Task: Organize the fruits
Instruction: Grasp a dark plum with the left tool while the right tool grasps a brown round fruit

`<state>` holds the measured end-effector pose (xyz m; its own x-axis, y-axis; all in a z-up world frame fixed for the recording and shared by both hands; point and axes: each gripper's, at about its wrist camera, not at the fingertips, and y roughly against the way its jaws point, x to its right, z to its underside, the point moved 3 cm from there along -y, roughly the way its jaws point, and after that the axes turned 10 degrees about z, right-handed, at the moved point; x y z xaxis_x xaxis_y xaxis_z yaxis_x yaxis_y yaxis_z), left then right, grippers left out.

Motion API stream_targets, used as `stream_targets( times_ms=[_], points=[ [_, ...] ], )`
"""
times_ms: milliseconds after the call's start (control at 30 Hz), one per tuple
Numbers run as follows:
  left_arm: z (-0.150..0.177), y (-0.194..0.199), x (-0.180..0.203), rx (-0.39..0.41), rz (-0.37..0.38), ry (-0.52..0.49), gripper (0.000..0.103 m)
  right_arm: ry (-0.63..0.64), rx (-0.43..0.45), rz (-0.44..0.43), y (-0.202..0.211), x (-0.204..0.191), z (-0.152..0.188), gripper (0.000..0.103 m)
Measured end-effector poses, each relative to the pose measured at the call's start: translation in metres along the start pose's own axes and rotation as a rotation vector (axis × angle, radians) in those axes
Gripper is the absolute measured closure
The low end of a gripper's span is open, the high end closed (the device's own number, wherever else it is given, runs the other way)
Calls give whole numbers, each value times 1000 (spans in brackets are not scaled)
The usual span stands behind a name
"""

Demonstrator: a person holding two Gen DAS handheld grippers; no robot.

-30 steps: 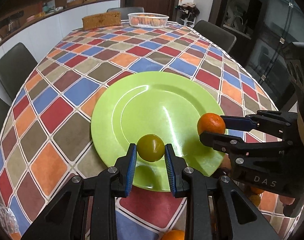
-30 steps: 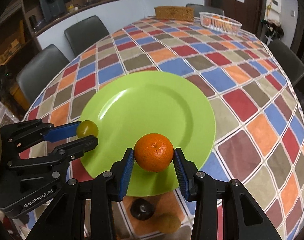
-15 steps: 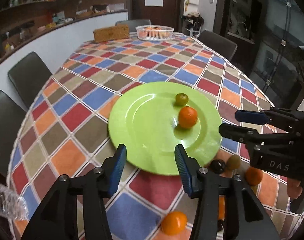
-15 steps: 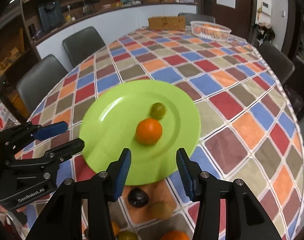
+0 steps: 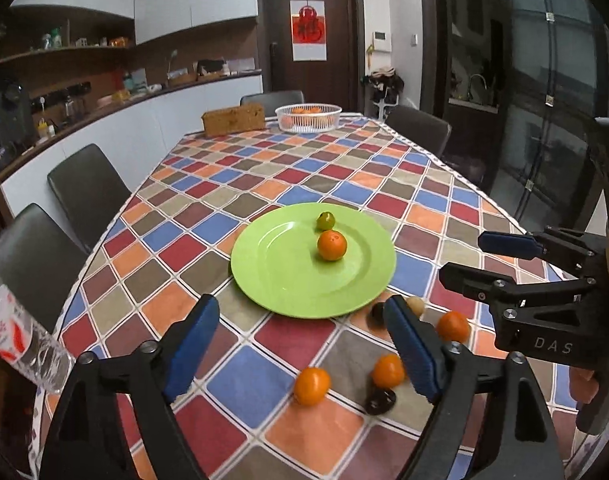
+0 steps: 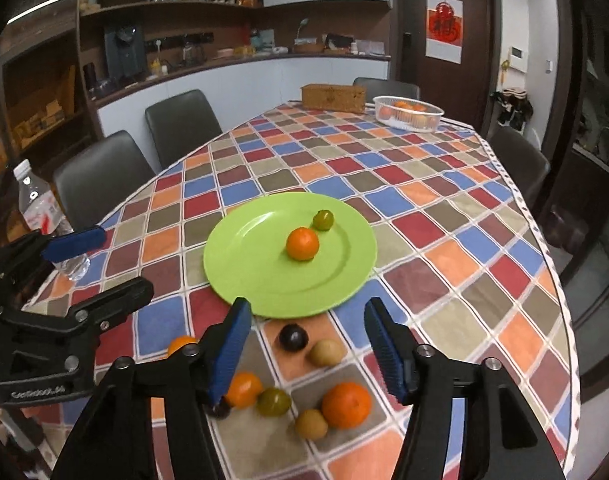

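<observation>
A green plate (image 5: 276, 276) (image 6: 244, 264) lies on the checkered tablecloth with an orange (image 5: 332, 245) (image 6: 302, 243) and a small green fruit (image 5: 325, 220) (image 6: 323, 219) on it. Several loose fruits lie in front of the plate: oranges (image 5: 312, 385) (image 6: 346, 405), a dark plum (image 6: 293, 337), brownish-green fruits (image 6: 325, 353). My left gripper (image 5: 300, 344) is open and empty, above the table in front of the plate. My right gripper (image 6: 306, 340) is open and empty, above the loose fruits; it also shows in the left wrist view (image 5: 500, 258).
A white basket (image 5: 308, 117) (image 6: 408, 114) with oranges and a brown box (image 5: 233, 120) stand at the far end of the table. A water bottle (image 6: 44, 216) stands at the left edge. Dark chairs (image 5: 84, 192) surround the table.
Both grippers let go of their fruits onto the plate, opened wide and drew back and up. The orange and the green fruit now rest on the plate.
</observation>
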<state>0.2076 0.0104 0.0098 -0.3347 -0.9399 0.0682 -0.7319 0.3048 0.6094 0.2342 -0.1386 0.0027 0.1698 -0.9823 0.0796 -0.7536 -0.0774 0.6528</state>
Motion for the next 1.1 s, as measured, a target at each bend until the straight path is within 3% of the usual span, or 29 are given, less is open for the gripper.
stream_targets(
  times_ms=[333,700,1100],
  points=[
    [25,23,26,43,-2,-19,14,-78,6,11,26,14,38,42],
    [55,22,33,52,18,0,14,-87,63,45,41,11,67,42],
    [81,-5,38,-1,55,-29,14,-90,-30,26,13,5,92,42]
  ],
)
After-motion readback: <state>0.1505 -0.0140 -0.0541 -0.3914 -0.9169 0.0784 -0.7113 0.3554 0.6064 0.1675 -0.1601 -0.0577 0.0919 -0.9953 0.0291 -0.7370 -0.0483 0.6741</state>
